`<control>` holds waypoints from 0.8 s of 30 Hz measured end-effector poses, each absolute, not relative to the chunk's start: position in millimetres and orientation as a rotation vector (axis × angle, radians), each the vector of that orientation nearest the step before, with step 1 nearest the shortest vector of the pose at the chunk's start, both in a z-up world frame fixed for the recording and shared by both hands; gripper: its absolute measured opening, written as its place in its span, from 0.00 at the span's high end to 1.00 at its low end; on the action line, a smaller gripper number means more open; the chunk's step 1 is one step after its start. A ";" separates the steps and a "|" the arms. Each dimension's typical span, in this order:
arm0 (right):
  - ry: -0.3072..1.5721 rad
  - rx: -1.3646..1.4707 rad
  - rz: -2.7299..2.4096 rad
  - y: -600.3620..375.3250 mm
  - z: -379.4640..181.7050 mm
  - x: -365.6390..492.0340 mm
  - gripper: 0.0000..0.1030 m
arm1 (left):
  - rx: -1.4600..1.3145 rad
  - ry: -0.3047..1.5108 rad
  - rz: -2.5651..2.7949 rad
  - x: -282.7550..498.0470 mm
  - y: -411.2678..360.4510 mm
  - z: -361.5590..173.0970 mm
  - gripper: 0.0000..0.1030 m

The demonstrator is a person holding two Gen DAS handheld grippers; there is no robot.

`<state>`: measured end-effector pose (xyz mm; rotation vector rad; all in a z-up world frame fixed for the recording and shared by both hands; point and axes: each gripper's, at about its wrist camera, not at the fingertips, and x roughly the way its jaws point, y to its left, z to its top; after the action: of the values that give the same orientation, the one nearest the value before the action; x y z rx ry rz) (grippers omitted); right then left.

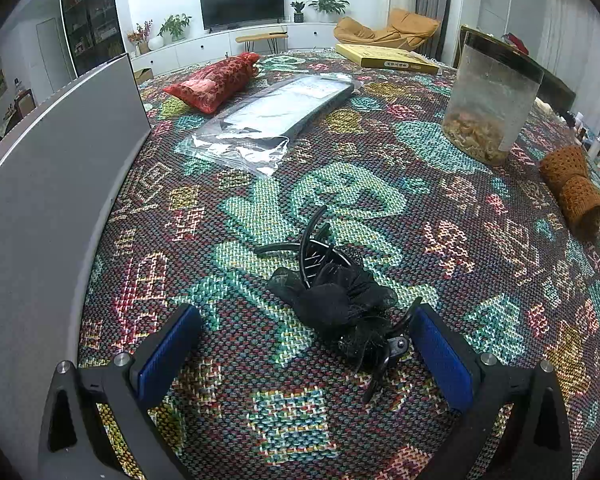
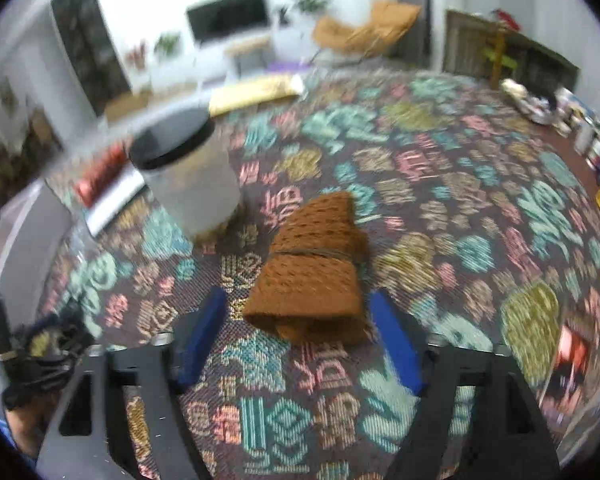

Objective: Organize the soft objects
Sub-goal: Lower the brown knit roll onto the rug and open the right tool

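While lidded, jar (image 1: 490, 100) holds tan shreds | grey bin (image 1: 56, 184) contents unseen

A coarse woven cloth (image 1: 380, 168) with a matt, rough, multicoloured weave covers the counter. The black hair clip (image 1: 312, 248) is glossy plastic, bunched with matt black lace and fabric (image 1: 340, 300). The flat bag (image 1: 268, 120) is shiny, crinkled clear plastic. The red pouch (image 1: 216, 82) looks like patterned, faintly sheened cloth. The jar (image 1: 492, 100) seems frosted plastic with a smooth dark lid, though motion blur in the right view leaves that unsure. The brown roll (image 2: 312, 272) is open-knit, matt wool-like fabric.
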<state>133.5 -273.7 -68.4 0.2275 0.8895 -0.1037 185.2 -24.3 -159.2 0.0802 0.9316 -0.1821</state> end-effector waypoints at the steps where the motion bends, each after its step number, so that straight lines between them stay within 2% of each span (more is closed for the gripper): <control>1: 0.903 0.252 -0.115 -273.6 -77.1 123.2 0.21 | 0.080 0.932 -0.182 185.1 -24.2 -159.1 0.00; 7: 1.032 0.263 -0.157 -247.5 -138.2 108.3 0.20 | 0.080 0.932 -0.182 185.1 -24.4 -159.3 0.00; 9: 1.015 0.203 -0.200 -234.1 -139.7 110.0 0.20 | 0.080 0.931 -0.182 184.9 -24.2 -159.1 0.00; 12: 1.026 0.120 -0.242 -217.7 -144.2 117.0 0.13 | 0.080 0.931 -0.182 185.1 -24.4 -159.2 0.00; 15: 1.008 0.160 -0.229 -223.7 -143.2 113.5 0.11 | 0.080 0.932 -0.182 185.0 -24.3 -159.2 0.00; 24: 1.002 0.140 -0.234 -222.4 -145.9 110.9 0.10 | 0.080 0.932 -0.182 185.0 -24.3 -159.1 0.00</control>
<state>110.9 -222.4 -145.9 0.1396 1.0020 -0.2336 185.0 -24.3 -159.1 0.0801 0.9315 -0.1822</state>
